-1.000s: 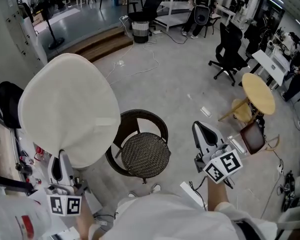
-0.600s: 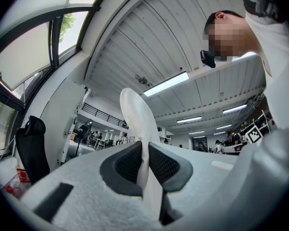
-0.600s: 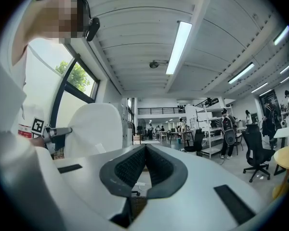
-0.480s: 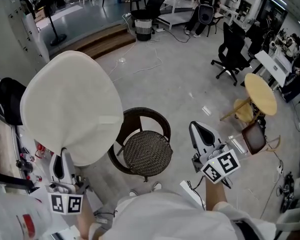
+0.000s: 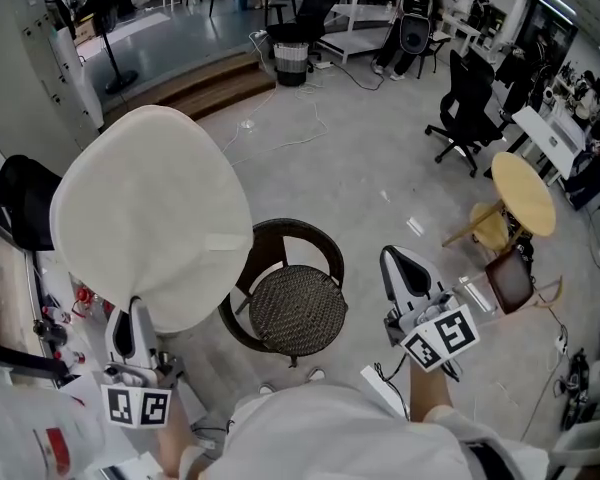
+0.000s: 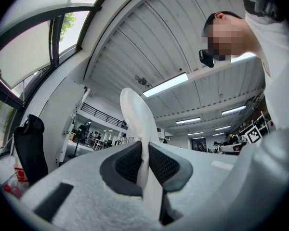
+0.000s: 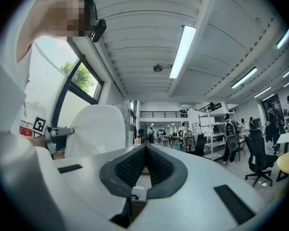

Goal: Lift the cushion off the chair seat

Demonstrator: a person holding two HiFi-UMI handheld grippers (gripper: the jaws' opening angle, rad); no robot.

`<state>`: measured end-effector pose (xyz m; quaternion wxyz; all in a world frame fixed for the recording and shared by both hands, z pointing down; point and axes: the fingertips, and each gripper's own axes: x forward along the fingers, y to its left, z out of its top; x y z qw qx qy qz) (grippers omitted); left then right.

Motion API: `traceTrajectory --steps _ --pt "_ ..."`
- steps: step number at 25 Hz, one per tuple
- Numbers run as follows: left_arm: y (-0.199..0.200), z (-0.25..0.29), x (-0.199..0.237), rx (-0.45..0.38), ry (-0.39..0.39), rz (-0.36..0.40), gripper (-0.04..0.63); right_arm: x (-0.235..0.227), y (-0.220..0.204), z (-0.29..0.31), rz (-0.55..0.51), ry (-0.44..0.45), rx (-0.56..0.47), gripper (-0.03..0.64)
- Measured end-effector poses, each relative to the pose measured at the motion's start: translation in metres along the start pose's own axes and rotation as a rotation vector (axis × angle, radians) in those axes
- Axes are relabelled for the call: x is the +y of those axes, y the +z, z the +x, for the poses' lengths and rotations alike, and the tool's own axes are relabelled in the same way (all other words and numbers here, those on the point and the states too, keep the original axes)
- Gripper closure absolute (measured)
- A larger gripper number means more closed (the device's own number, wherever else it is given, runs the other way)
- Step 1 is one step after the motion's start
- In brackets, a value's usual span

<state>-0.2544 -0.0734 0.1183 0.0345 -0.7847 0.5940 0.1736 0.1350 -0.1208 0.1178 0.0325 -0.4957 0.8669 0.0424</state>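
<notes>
Looking from the head view, the cushion point(image 5: 150, 213) is off the chair point(image 5: 290, 303): it is cream, round and flat, and it stands in the air to the left of the chair and higher than its dark woven seat, with its right edge over the left rim of the chair frame. The left gripper point(image 5: 132, 313) holds the cushion at its lower edge, to the left of the chair. The right gripper point(image 5: 400, 260) is to the right of the chair, apart from it, and it carries nothing. A round wooden table point(image 5: 520, 193) stands well to the right of the chair on the grey floor point(image 5: 350, 178)

From the left gripper view, the jaws of the left gripper point(image 6: 143, 150) are clenched on the thin edge of the cushion point(image 6: 137, 114), which rises upright between the two dark pads

From the right gripper view, the jaws of the right gripper point(image 7: 145, 150) are closed, their tips meet and nothing is between them. The cushion point(image 7: 98, 129) shows at the left, with the left gripper point(image 7: 58, 131) at its edge
</notes>
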Motion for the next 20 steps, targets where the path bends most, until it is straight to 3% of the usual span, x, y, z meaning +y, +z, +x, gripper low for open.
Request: traceTrajectory --steps 20 --pt "-0.0049 0.0008 0.0017 0.004 -0.006 -0.02 0.555 0.0019 -0.0042 0.0033 -0.001 -0.006 -0.002 0.615"
